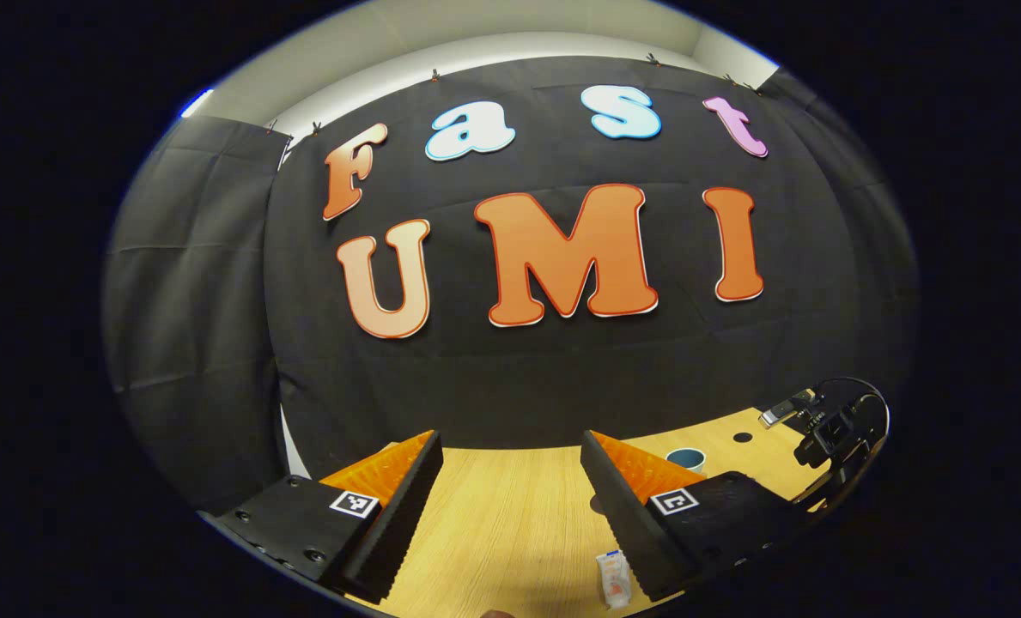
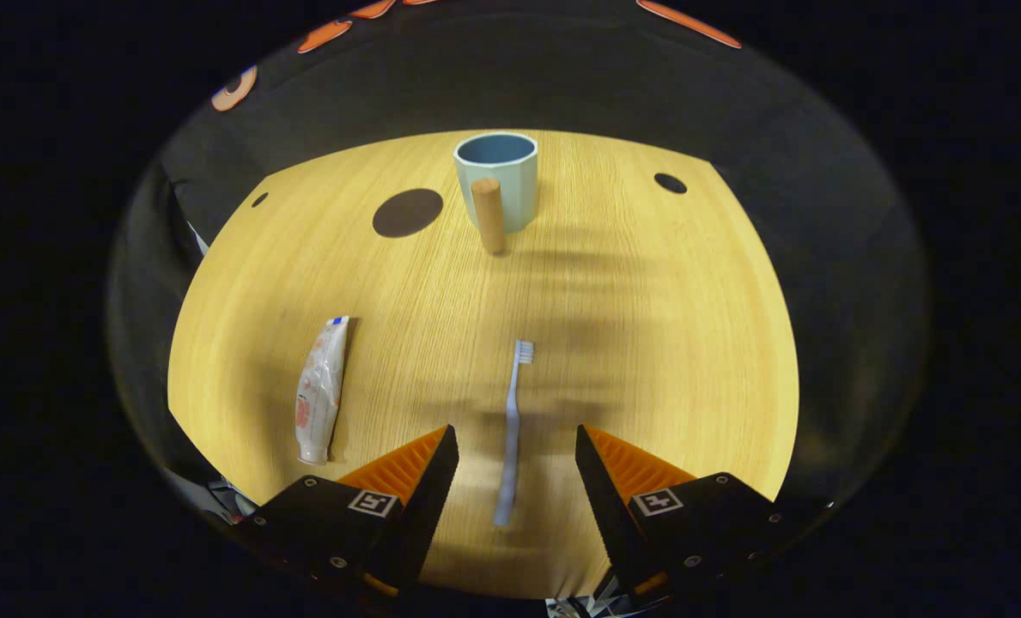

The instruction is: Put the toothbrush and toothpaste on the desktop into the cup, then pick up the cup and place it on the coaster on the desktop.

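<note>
Both hand-held grippers have their fingers spread apart with nothing between the pads. In the right gripper view, the right hand-held gripper (image 2: 510,481) is tilted down toward the bench (image 2: 647,343), hanging over its near part, and the lower half of the toothbrush handle shows in the gap between its two fingers; whether the fingers touch the wood cannot be told. In the left gripper view, the left hand-held gripper (image 1: 510,481) is held closer to level, pointing across the bench (image 1: 510,506) toward the black cloth wall (image 1: 218,300), its fingers well above the far edge of the wood. The bench is a light wooden top with a few small dark round holes near its far corners. A camera on a mount with a looped cable (image 1: 836,425) stands at the far right of the bench in the left gripper view. The cup (image 2: 497,176), pale blue with a wooden peg-like handle facing the right gripper, stands upright near the far edge of the bench, and its inside looks empty; its rim also peeks out beside the right finger in the left gripper view (image 1: 686,457). The dark round coaster (image 2: 407,212) lies flat just to the left of the cup, apart from it. The toothpaste (image 2: 321,399), a white tube with its cap toward the near edge, lies flat at the left, well apart from the cup; its end shows at the bottom of the left gripper view (image 1: 615,579). The toothbrush (image 2: 510,429) lies flat at the middle, bristles pointing toward the cup.
</note>
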